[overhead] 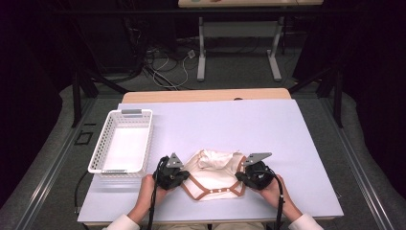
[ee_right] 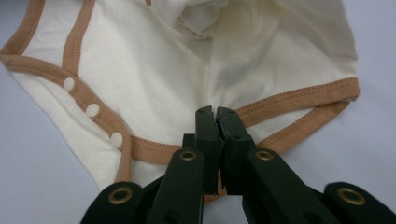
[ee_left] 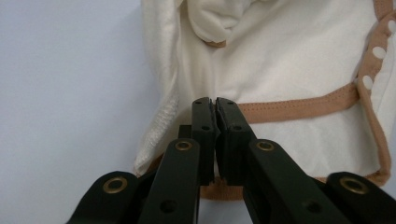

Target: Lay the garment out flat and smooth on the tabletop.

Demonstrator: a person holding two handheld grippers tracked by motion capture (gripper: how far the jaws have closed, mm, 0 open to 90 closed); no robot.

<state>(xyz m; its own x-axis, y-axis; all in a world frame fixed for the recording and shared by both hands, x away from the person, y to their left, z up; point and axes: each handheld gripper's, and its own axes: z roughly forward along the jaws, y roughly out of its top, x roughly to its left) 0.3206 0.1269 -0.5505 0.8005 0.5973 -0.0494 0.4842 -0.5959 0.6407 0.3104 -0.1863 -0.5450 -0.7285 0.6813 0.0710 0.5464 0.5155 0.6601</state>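
A cream baby bodysuit (overhead: 213,175) with brown trim lies crumpled on the white table (overhead: 230,124), near the front edge. My left gripper (overhead: 184,178) sits at its left side. In the left gripper view the jaws (ee_left: 215,105) are shut on the brown-trimmed hem of the bodysuit (ee_left: 289,60). My right gripper (overhead: 239,178) is at the garment's right side. In the right gripper view the right gripper (ee_right: 215,112) pinches the brown trim of the bodysuit (ee_right: 154,60). White snap buttons (ee_right: 92,110) run along the trim to the left of it. A hand holds each gripper.
A white perforated basket (overhead: 143,139) stands at the left of the table, close to my left gripper. Bare table surface stretches behind and to the right of the garment. A second table's legs (overhead: 201,52) and cables are on the floor beyond.
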